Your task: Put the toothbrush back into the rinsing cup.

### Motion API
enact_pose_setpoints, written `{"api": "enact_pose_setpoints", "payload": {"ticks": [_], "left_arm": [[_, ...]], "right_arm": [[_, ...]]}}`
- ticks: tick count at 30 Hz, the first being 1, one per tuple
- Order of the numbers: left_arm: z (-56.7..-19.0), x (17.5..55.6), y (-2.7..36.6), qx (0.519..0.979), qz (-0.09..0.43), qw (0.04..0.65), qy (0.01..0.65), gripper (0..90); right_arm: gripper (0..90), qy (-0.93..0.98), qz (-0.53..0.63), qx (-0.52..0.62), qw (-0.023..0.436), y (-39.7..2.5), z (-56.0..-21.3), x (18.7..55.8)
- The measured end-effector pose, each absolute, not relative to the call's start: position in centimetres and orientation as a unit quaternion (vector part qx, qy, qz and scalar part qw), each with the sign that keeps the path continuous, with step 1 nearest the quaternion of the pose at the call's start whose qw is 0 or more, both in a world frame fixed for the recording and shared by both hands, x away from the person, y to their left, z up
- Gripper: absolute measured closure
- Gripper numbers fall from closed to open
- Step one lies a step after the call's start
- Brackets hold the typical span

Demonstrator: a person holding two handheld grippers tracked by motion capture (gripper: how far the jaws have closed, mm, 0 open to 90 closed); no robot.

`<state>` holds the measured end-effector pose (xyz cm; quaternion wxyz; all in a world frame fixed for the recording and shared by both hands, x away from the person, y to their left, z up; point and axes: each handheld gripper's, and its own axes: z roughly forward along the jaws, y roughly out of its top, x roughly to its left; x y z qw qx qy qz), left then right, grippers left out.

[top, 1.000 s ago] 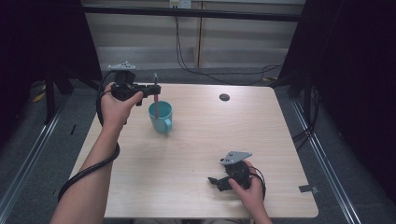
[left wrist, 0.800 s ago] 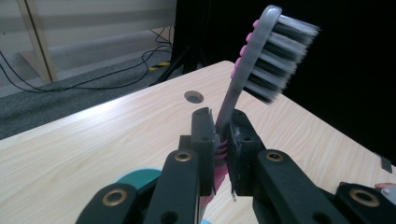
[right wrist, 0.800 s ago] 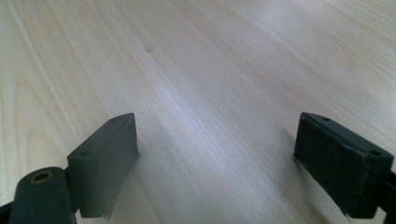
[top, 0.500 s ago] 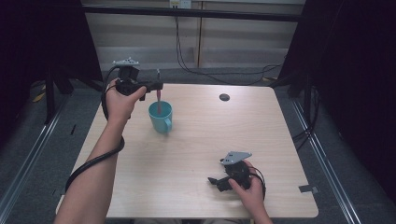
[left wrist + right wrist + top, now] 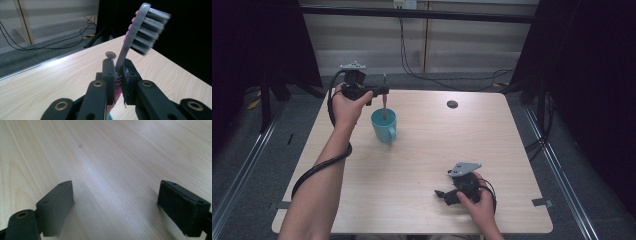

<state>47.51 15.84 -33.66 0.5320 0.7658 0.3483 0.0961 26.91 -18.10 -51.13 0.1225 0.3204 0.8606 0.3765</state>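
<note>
High view: a light wooden table (image 5: 422,165) carries a teal mug (image 5: 384,125) toward its far left part, handle turned toward the person's side. A small dark round disc (image 5: 452,104) lies near the far edge, well apart from the mug. Beyond the table, cables (image 5: 432,80) trail across a grey floor in front of a pale panelled wall; dark curtains stand at both sides. Nothing lies between the mug and the disc, and the wood around the mug is bare.

Left gripper (image 5: 382,90): held above the far left part of the table, just over the mug. Its jaws are clamped together on a toothbrush (image 5: 384,106) with a pink and grey handle. The toothbrush stands nearly upright, its lower end reaching down into the mug's opening. In the left gripper view the toothbrush (image 5: 136,37) is pinched at mid-handle between the two black jaws of the left gripper (image 5: 118,75), with its bristled head tilted above them, bristles facing right; whether the lower end touches the mug's inside cannot be told.

Right gripper (image 5: 441,194): resting low on the near right part of the table, well apart from the mug. In the right gripper view its jaws stand wide apart, holding nothing, with bare wood grain between them.
</note>
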Motion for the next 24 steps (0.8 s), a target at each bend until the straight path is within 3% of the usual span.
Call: {"api": "enact_pose_setpoints", "payload": {"ticks": [24], "left_arm": [[-38.7, 45.7, 15.3, 0.781, 0.101, 0.5, 0.361, 82.8]], "right_arm": [[12.8, 0.862, 0.376, 0.32, 0.12, -18.1, -51.1, 26.8]]}}
